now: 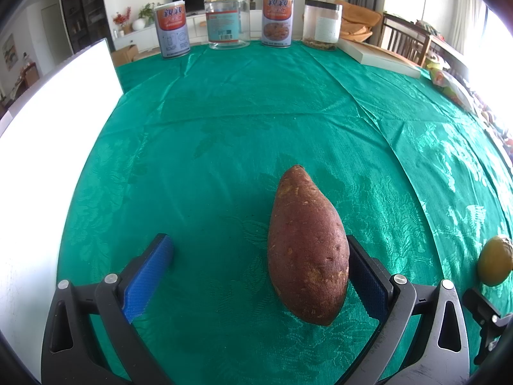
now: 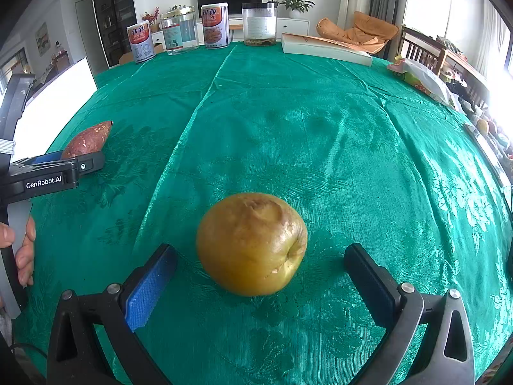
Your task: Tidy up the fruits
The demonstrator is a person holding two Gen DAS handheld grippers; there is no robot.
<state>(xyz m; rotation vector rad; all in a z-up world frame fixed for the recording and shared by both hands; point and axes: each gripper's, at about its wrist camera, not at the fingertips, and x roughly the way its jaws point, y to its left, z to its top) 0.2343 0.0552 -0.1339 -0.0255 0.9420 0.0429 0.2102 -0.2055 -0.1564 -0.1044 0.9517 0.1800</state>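
Both claws gape apart — left claw (image 1: pixel 261 277) around sweet potato (image 1: pixel 307 247), right claw (image 2: pixel 261 284) around apple (image 2: pixel 251 243).

The sweet potato (image 1: pixel 307 250) lies on the bench (image 1: pixel 224 128), between the fingers of the left tool (image 1: pixel 261 276), touching the right finger. The apple (image 2: pixel 251 243) lies to its right, between the fingers of the right tool (image 2: pixel 261 280), touching neither. Two cans and two jars (image 1: pixel 227 21) stand in a row along the far edge.
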